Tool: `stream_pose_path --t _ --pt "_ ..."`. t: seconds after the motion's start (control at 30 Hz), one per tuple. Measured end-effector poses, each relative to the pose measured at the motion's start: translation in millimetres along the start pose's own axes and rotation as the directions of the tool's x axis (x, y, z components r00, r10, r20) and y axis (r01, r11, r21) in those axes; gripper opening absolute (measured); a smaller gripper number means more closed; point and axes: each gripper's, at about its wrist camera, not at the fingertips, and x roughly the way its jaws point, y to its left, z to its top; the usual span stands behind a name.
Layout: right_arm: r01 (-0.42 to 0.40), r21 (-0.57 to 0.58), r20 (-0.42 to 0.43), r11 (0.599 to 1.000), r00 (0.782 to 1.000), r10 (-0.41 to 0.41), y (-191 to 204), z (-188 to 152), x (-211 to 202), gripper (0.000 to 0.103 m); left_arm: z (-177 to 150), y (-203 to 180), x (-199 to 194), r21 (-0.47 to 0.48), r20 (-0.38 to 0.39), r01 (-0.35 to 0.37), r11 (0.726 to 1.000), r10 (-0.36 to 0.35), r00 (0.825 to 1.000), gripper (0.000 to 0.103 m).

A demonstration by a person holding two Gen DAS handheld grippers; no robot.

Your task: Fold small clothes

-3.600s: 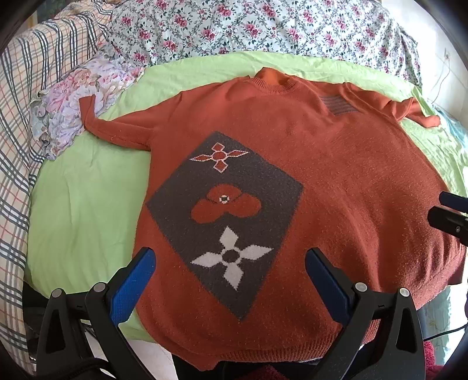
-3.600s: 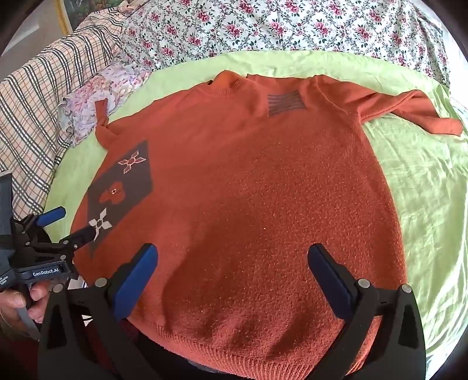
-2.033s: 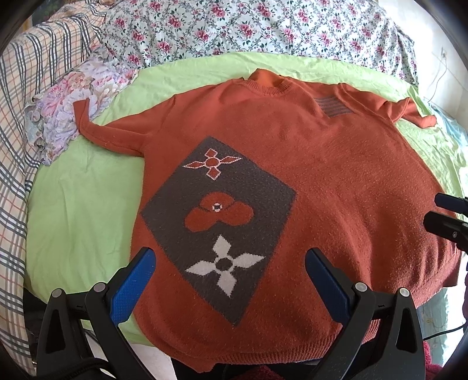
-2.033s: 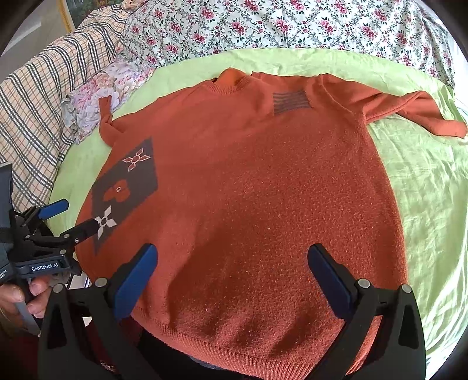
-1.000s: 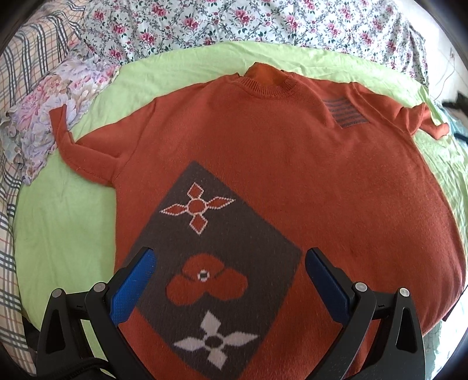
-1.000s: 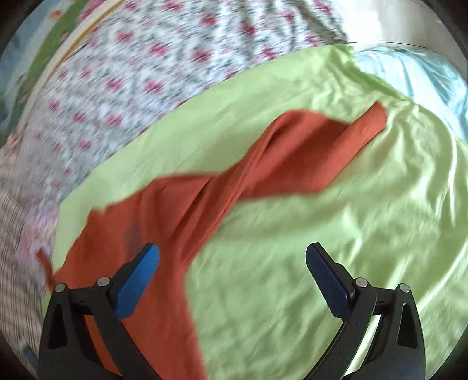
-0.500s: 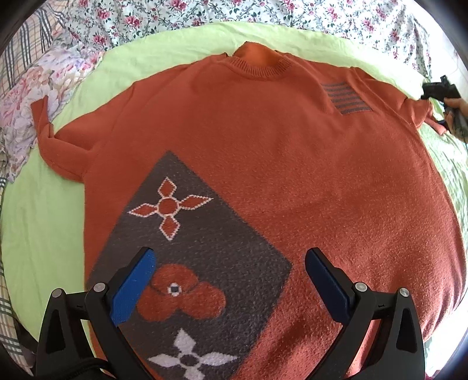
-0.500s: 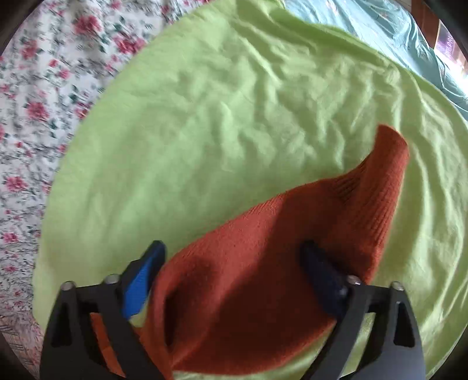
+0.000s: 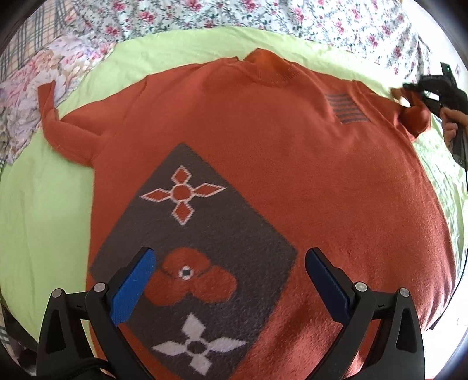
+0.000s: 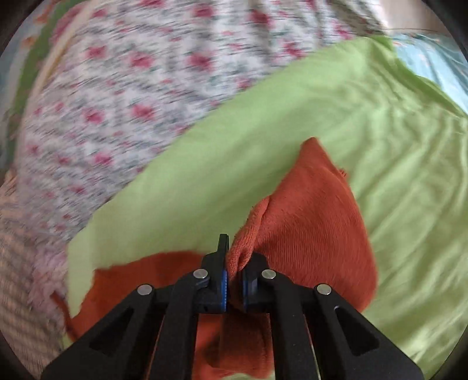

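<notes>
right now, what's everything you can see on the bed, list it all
sweater: one, rust orange with a grey diamond panel of flower motifs, spread flat on the green sheet
right sleeve: orange, pinched and lifted off the sheet
green sheet: one, light green, under the sweater
floral bedspread: one, white with pink roses, beyond the sheet
pastel floral cloth: one, bunched at the left sleeve's cuff
left gripper: black with blue pads, open above the sweater's grey panel
right gripper: black, shut on the sleeve
</notes>
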Motion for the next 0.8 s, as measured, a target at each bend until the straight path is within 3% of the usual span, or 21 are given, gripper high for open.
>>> stream_pose_path --t 0.1,0.2,0.37,0.47,0.6,0.73,0.8 --pt "-0.145 -0.087 -0.039 0.986 0.989 0.142 62 -23 14 0.008 -3 8 -6 -0.021 0.013 -0.003 1.000 0.004 1.000 0.102" --pt "-0.262 -0.176 -0.092 0.949 0.964 0.249 125 -49 25 0.008 -6 21 -10 -0.050 0.021 -0.008 0.999 0.009 1.000 0.102" --pt "-0.451 -0.309 -0.224 0.837 0.890 0.397 208 -114 35 0.008 -9 47 -11 -0.123 0.023 0.001 0.992 0.002 1.000 0.102" --pt "-0.521 -0.370 -0.326 0.770 0.848 0.417 239 -154 49 0.007 -9 64 -11 -0.163 0.030 0.012 0.987 -0.008 1.000 0.102" --pt "-0.553 -0.374 -0.405 0.744 0.820 0.405 240 -182 66 0.007 -9 79 -8 -0.213 0.031 0.055 0.976 -0.049 0.998 0.102" --pt "-0.570 -0.391 -0.446 0.723 0.804 0.392 229 -199 68 0.007 -1 85 -2 -0.237 0.044 0.118 0.964 -0.111 0.993 0.102" --pt "-0.545 -0.422 -0.459 0.725 0.818 0.347 221 -205 69 0.007 5 83 0 -0.236 0.047 0.130 0.963 -0.122 0.991 0.102"
